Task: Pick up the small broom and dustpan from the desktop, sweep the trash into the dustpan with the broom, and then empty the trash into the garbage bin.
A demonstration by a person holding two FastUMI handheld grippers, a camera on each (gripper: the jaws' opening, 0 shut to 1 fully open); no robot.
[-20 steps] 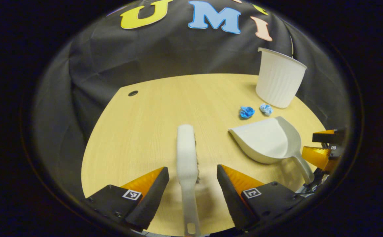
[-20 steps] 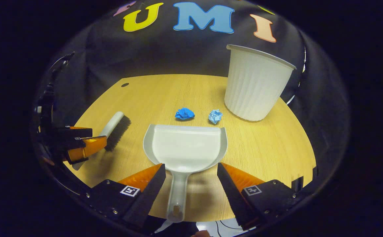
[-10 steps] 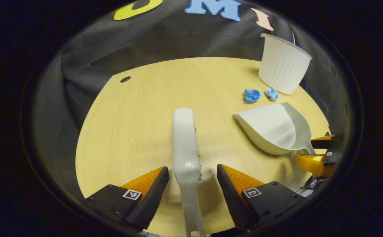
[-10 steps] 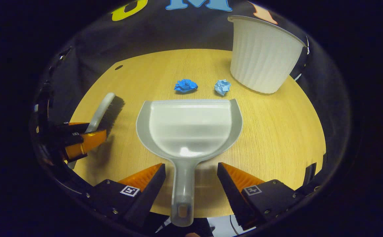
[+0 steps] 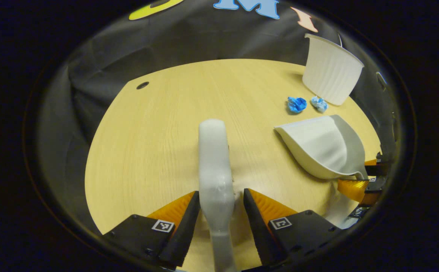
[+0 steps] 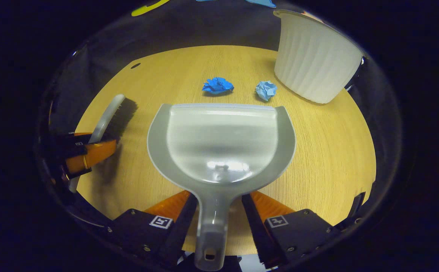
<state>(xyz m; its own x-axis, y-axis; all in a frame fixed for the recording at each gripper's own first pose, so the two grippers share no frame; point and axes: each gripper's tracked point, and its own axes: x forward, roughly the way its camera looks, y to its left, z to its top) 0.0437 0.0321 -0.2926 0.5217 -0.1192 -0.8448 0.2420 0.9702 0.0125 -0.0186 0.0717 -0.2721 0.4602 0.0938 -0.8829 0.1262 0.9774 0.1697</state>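
The left gripper [image 5: 220, 204] has its jaws closed in on the broom [image 5: 214, 158] handle on the table [image 5: 159, 128]; contact is hard to confirm. The right gripper [image 6: 215, 206] likewise brackets the dustpan [image 6: 221, 141] handle. Two paper balls [image 6: 217, 85] lie beside the bin [image 6: 311, 62]. The handle ends are cut off.

Open desk [image 5: 159, 128] left of the broom [image 5: 213, 151]; bin [image 6: 313, 60] seemingly crowds the paper balls [image 6: 266, 90].

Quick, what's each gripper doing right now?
Left gripper: closing around the broom handle, contact unclear.
Right gripper: closing around the dustpan handle, contact unclear.
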